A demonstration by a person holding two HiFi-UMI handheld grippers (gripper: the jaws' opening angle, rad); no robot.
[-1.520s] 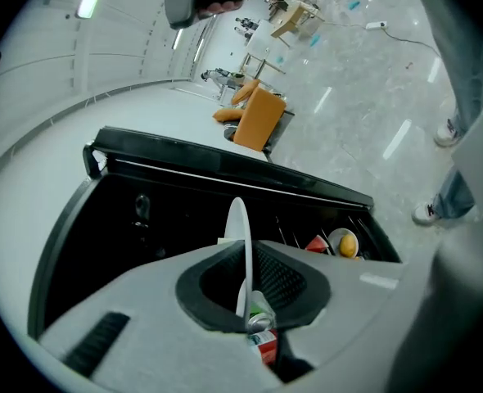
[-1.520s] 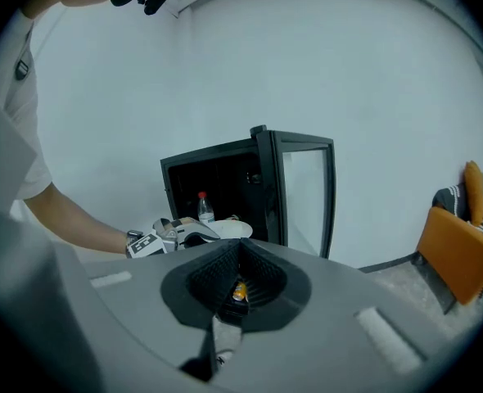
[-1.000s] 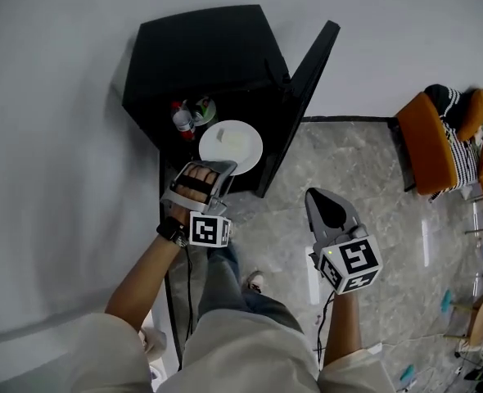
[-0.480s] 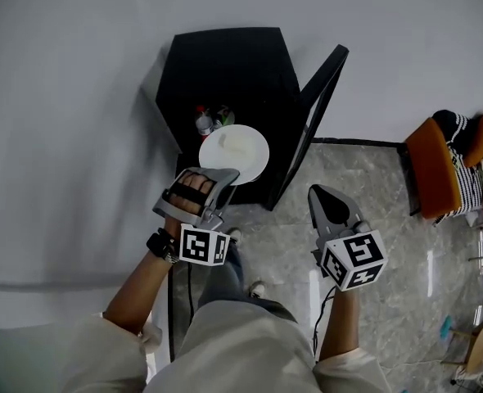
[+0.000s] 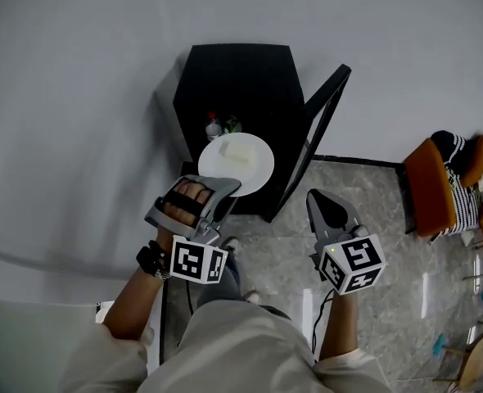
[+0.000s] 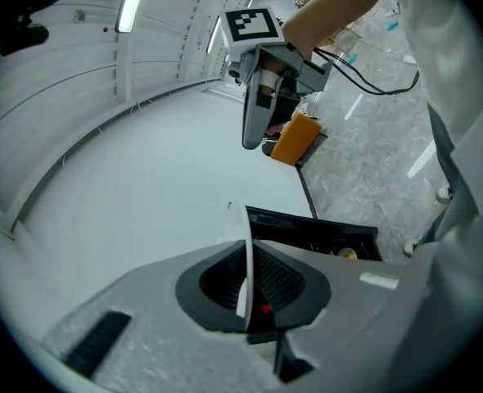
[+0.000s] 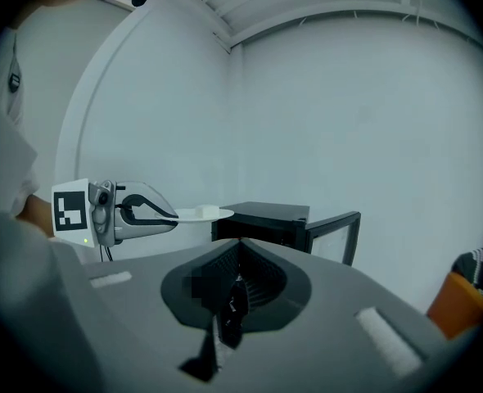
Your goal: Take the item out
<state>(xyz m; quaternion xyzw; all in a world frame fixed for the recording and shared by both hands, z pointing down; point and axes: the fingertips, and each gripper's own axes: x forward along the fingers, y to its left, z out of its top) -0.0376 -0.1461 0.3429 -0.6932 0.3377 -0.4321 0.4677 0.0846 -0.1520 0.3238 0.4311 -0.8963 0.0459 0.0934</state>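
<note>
A white plate (image 5: 237, 164) carrying a pale block (image 5: 240, 150) is held level at its near rim, with my left gripper (image 5: 225, 188) shut on it. It hangs above the front of the black cabinet (image 5: 233, 80), whose door (image 5: 319, 137) stands open. In the left gripper view the plate (image 6: 246, 252) shows edge-on between the closed jaws of the left gripper (image 6: 248, 281). My right gripper (image 5: 323, 203) is off to the right of the door, shut and empty. In its own view the right gripper (image 7: 235, 289) looks past the left gripper (image 7: 123, 211), the plate (image 7: 200, 214) and the cabinet (image 7: 262, 219).
A red-capped bottle (image 5: 214, 128) and a green item (image 5: 232, 124) stay inside the cabinet. An orange chair (image 5: 430, 174) with striped cloth stands at the right on the marbled floor (image 5: 372, 195). A white wall (image 5: 78, 137) runs along the left.
The left gripper has lifted the plate up and out of the cabinet, now above its front. The right gripper has risen a little.
</note>
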